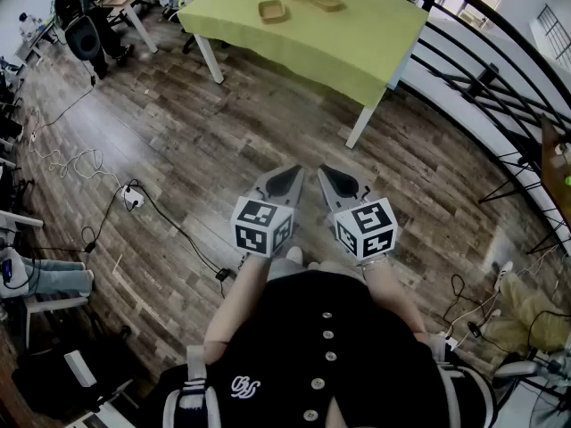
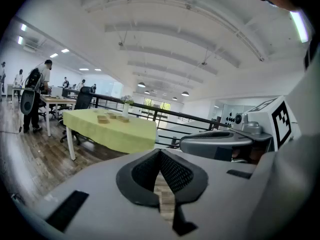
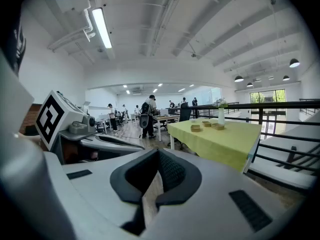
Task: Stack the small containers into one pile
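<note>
The left gripper (image 1: 285,182) and the right gripper (image 1: 340,184) are held side by side in front of the person, above the wooden floor (image 1: 178,141), each with its marker cube (image 1: 261,226) nearest the body. In the left gripper view the jaws of the left gripper (image 2: 161,170) are pressed together at the tips with nothing between them; only floor planks show through the gap below the pads. The right gripper view shows the same for the right gripper (image 3: 158,172): jaws closed on each other, empty. The small containers (image 1: 272,11) are well apart from both grippers, on the far worktop (image 1: 357,56), which is covered with a yellow-green cloth. Three of these tan, shallow trays sit separately near its far side, not stacked, one nearer the front and two behind it. A white vase (image 3: 221,115) stands just beside them. A black railing (image 1: 482,78) runs along the right of the worktop, and cables (image 1: 134,199) lie on the floor to the left.
</note>
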`<state>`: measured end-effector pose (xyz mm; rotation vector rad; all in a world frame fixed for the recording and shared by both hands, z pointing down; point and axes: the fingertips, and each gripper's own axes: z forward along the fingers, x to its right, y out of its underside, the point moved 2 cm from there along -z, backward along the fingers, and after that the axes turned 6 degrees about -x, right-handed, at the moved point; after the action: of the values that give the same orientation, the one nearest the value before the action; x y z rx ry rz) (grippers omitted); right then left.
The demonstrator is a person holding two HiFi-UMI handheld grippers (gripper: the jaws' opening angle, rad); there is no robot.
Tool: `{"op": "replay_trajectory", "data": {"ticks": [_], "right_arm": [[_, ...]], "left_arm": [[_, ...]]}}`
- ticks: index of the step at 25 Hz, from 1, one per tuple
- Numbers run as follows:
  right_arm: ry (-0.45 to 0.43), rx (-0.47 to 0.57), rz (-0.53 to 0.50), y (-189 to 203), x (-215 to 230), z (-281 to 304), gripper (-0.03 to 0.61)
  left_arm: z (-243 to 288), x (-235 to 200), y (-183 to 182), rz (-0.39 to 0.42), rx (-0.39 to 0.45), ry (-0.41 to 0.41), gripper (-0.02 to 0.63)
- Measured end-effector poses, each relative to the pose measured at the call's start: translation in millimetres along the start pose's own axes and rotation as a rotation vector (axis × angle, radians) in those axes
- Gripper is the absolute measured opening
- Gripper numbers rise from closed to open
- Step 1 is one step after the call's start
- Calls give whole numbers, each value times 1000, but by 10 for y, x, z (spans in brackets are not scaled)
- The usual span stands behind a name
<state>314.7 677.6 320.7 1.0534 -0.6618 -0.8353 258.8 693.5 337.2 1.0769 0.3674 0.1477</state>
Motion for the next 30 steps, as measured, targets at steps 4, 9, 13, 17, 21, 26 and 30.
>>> {"op": "replay_trajectory", "data": {"ticks": [4, 9, 13, 17, 21, 26, 30], "right_arm": [[-18, -11, -5, 21, 16, 4, 11], [-22, -11, 20, 52, -5, 10, 11], [-14, -17, 30, 92, -2, 16, 12], [-11, -15, 32, 103, -28, 23, 12], [-14, 12, 31, 47, -37, 46, 12], [-29, 39, 42, 17, -63, 178, 12], [21, 11, 57, 133, -15, 215, 17]], "left_arm": [[30, 23, 46, -4, -23, -6, -2], [-71, -55, 66, -13, -14, -50, -2], [-100, -103, 81, -2, -23, -59, -2], [-93, -126, 77, 5, -22, -58, -2], [-63, -160, 31, 5, -2, -39, -2], [-43, -138, -70, 60, 46, 77, 11], [-40, -249, -15, 84, 27, 66, 24]]}}
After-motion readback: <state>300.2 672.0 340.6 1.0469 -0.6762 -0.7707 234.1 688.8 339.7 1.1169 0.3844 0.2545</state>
